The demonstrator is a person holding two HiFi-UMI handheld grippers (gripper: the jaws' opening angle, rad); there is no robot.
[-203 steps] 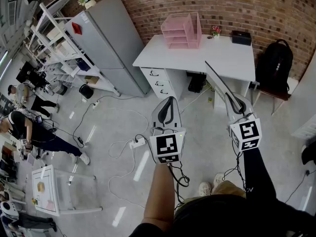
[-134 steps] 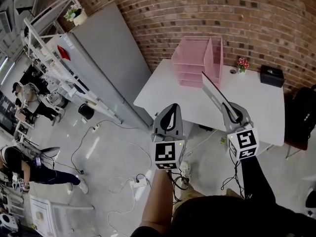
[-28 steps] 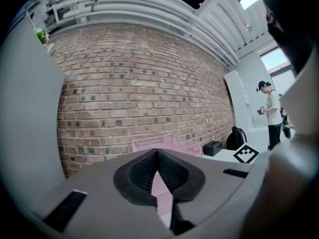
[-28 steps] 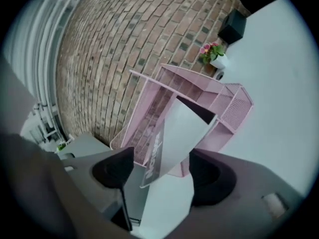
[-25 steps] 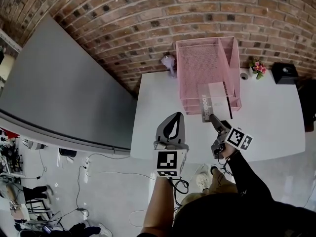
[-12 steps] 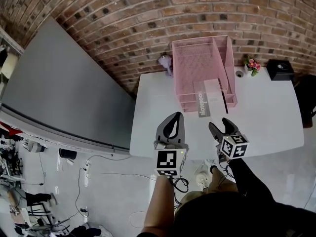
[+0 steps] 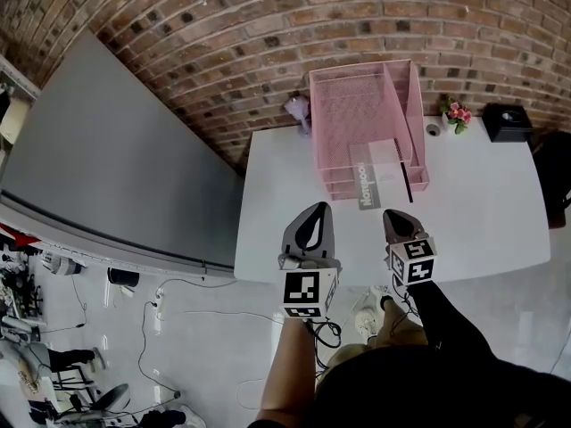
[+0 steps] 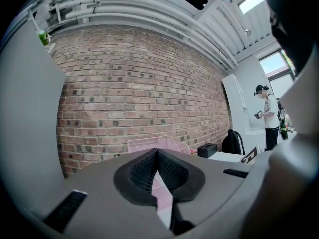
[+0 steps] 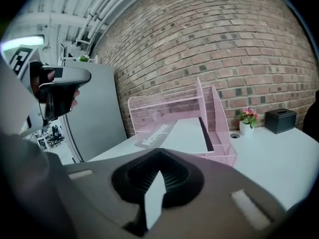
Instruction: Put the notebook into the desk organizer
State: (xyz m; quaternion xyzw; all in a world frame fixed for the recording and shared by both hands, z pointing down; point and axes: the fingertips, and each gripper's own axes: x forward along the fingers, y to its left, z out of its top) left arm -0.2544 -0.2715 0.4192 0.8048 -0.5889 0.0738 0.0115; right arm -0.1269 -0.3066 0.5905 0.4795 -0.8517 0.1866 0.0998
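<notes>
Right gripper [image 7: 393, 218] [image 9: 158, 167]: jaws pinched together, pads meeting, nothing between them. Totally empty, hanging over the front part of the white desk [image 7: 482, 205].
Left gripper [image 7: 314, 212] [image 8: 157, 157]: same deal, jaws closed on nothing, held by the desk's front edge, level with the right one.
Notebook looks: flat rectangular notebook [image 7: 380, 169] [image 9: 185, 133] with a pale, almost white cover. It has a grey band down one long side with white lettering on it, and a thin black strip down the opposite long side.
Notebook spot: lying flat in the pink wire-mesh desk organizer [image 7: 348, 105] [image 9: 149, 111]. In the right gripper view it sits in a tray slot under the top mesh shelf, right next to the upright divider. Its near end pokes out past the organizer's front.
Notebook vs right gripper: straight ahead of the closed tips and a touch to their left. It's near but clearly apart, with bare desk between them and no contact.
Notebook vs left gripper: ahead and off to that gripper's right, farther away than from the right one.
Background: red brick wall [image 7: 268, 25] behind the desk.
</notes>
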